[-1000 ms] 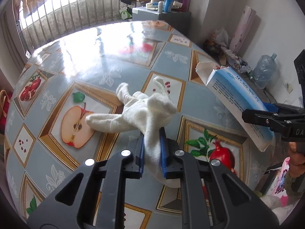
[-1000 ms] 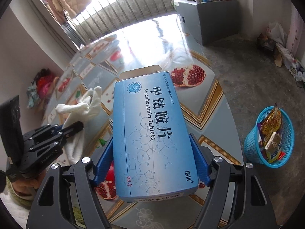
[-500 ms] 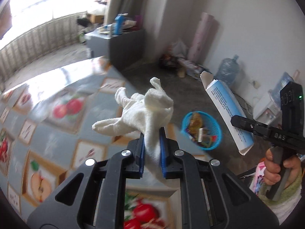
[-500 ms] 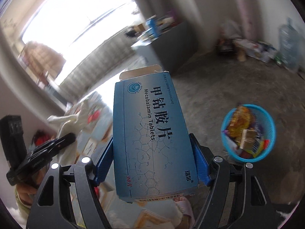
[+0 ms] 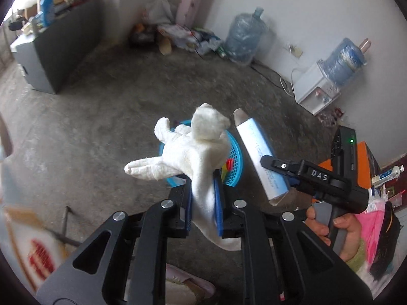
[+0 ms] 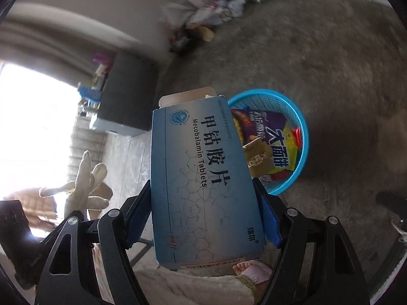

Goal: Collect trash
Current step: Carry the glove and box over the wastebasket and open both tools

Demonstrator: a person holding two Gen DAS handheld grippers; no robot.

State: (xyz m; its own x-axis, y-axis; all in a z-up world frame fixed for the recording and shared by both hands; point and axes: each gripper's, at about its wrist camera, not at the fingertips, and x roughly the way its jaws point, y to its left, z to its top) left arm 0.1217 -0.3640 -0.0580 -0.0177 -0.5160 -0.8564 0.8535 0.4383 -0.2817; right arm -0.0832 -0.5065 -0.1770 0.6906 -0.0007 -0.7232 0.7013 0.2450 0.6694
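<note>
My left gripper (image 5: 203, 185) is shut on a crumpled white tissue (image 5: 193, 152) and holds it in the air above a blue plastic trash basket (image 5: 235, 167) on the concrete floor. My right gripper (image 6: 206, 203) is shut on a blue Mecobalamin Tablets box (image 6: 203, 178); it also shows in the left wrist view (image 5: 285, 178), just right of the tissue, with the box (image 5: 259, 152). In the right wrist view the basket (image 6: 302, 137) lies just beyond the box and holds several snack wrappers (image 6: 277, 147). The tissue (image 6: 84, 180) shows at left there.
A grey cabinet (image 5: 53, 50) stands at the far left. Water jugs (image 5: 244, 38) and a white dispenser (image 5: 315, 91) line the far wall, with floor clutter (image 5: 178, 35) between. The tabletop corner (image 5: 25, 241) shows at lower left. My slippered foot (image 6: 251, 272) is below the box.
Both grippers have swung away from the fruit-patterned table toward the floor, carrying the tissue and the box, and now hover near the blue basket.
</note>
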